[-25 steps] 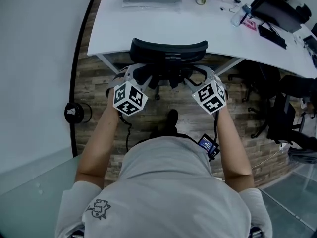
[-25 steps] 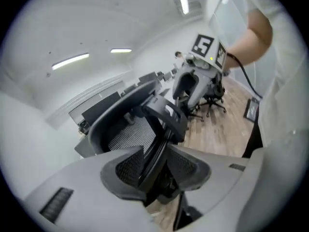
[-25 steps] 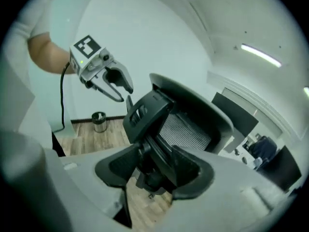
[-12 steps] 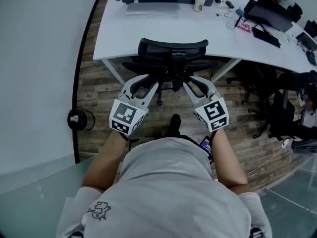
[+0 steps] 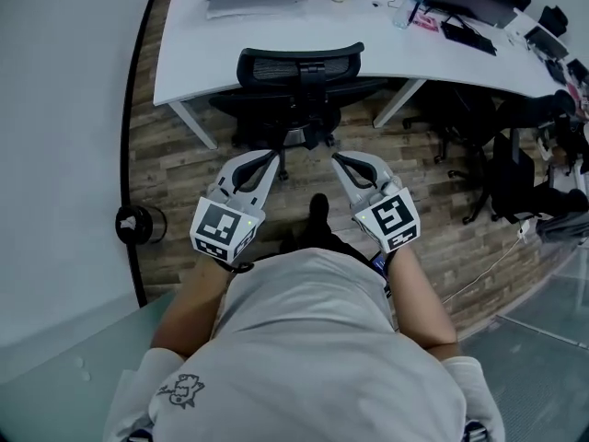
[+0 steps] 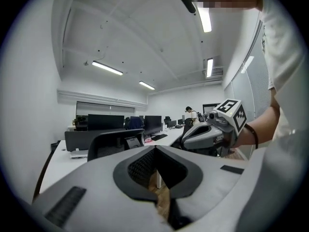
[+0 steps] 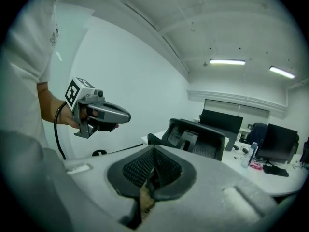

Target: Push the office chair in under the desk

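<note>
Black mesh office chair (image 5: 296, 99) prob rolls easy, fairly light; push at backrest (image 5: 300, 64) top. Left gripper (image 5: 266, 157) & right gripper (image 5: 341, 160): fingers just closed together, empty.

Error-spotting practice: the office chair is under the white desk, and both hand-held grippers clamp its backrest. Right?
No: the office chair is under the white desk, but the left hand-held gripper and right hand-held gripper have just closed empty, clear of its backrest. The head view shows it.
</note>
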